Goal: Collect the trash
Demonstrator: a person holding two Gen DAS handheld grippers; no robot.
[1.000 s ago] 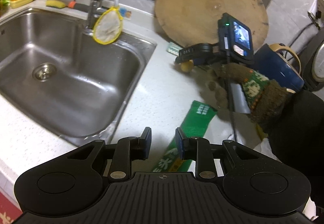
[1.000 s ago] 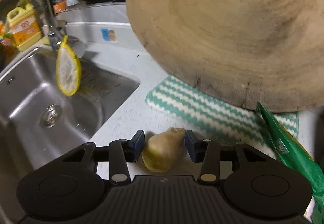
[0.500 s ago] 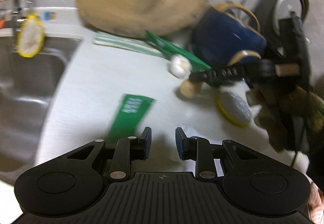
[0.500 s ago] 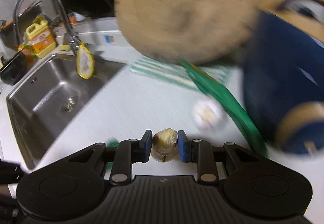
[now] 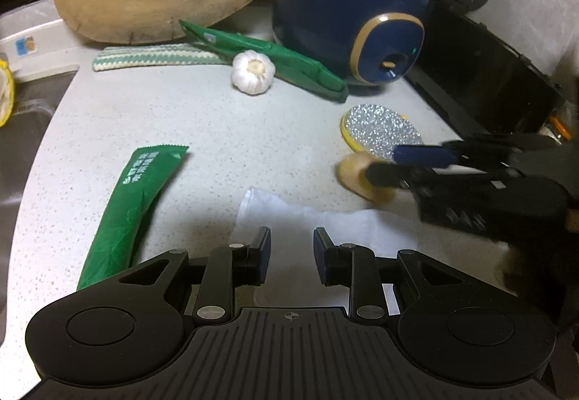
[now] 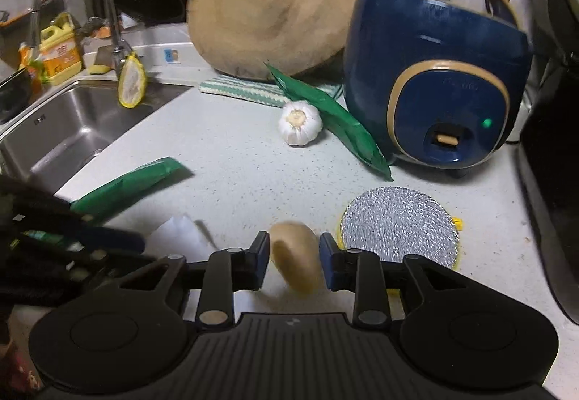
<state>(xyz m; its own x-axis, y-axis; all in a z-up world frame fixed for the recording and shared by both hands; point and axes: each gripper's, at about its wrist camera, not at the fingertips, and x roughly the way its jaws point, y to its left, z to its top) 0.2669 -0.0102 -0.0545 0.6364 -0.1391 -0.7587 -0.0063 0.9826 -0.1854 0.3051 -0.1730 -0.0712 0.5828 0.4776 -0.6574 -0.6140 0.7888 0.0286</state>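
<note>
Opening right gripper point(image 6: 294, 259) jaws, tan scrap point(image 6: 296, 255) between; left gripper point(image 5: 291, 251) part-open, empty.

The right claw point(image 6: 294, 262) is opening around a tan peel point(image 6: 297, 257), above the worktop point(image 6: 235, 154) beside a scrubber point(image 6: 398, 224).

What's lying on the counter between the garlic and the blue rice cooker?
A long green packet lies slantwise between the garlic and the blue rice cooker; both wrist views show it.

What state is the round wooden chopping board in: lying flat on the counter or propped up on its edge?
Propped up. The chopping board stands tilted on its lower edge, which rests on the striped cloth, its broad face showing. What it leans against is hidden.
</note>
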